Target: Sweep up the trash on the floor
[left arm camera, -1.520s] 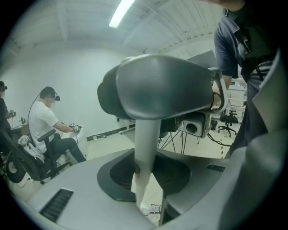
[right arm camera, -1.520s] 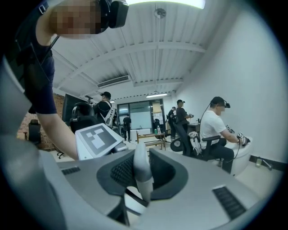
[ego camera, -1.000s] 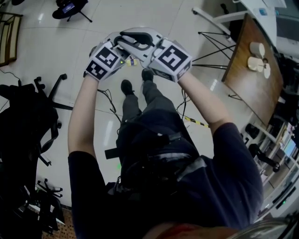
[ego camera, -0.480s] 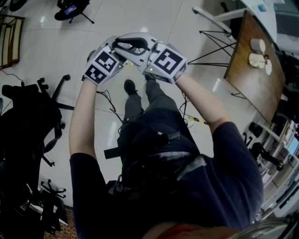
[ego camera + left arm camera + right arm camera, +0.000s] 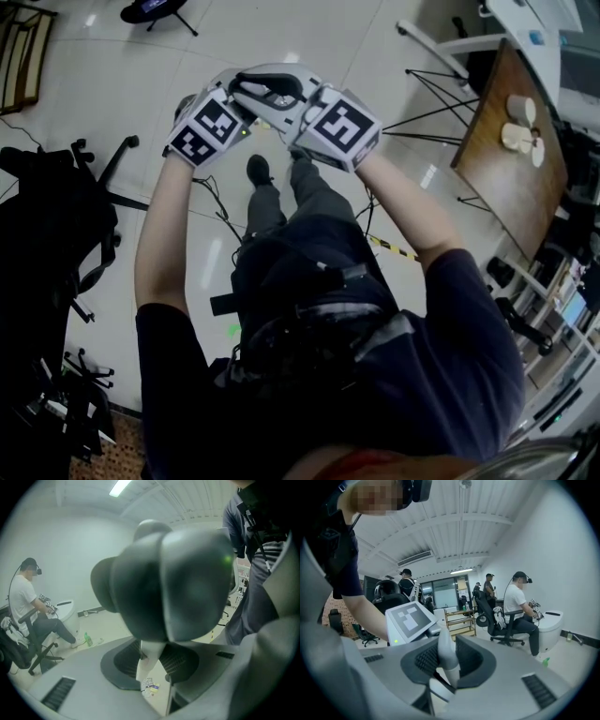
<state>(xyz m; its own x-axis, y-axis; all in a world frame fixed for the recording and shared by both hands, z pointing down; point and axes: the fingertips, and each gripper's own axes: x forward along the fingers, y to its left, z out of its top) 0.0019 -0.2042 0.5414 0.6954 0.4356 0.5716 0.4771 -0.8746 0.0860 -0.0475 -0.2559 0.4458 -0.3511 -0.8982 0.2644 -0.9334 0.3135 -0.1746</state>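
Over the pale floor (image 5: 112,84), in front of the person's body, the left gripper (image 5: 152,666) and the right gripper (image 5: 446,660) are held high and very near to each other, nose to nose. The trash (image 5: 150,686) is a small cluster of white and coloured scraps on the floor. It shows in the left gripper view only, in the narrow gap low between the jaws, far beyond them and not touched. The scraps are too small to tell their long axis or which way they point. The left gripper's jaws are closed onto a white strip (image 5: 151,656), which comes down almost upright from a grey blurred bulk (image 5: 173,583) right before the camera. The right gripper's jaws pinch a white tapered piece (image 5: 445,651), standing almost upright with its rounded narrow end on top. What these two white parts are, I cannot tell. Just behind the right gripper's jaws stands the left gripper's marker cube (image 5: 411,620).
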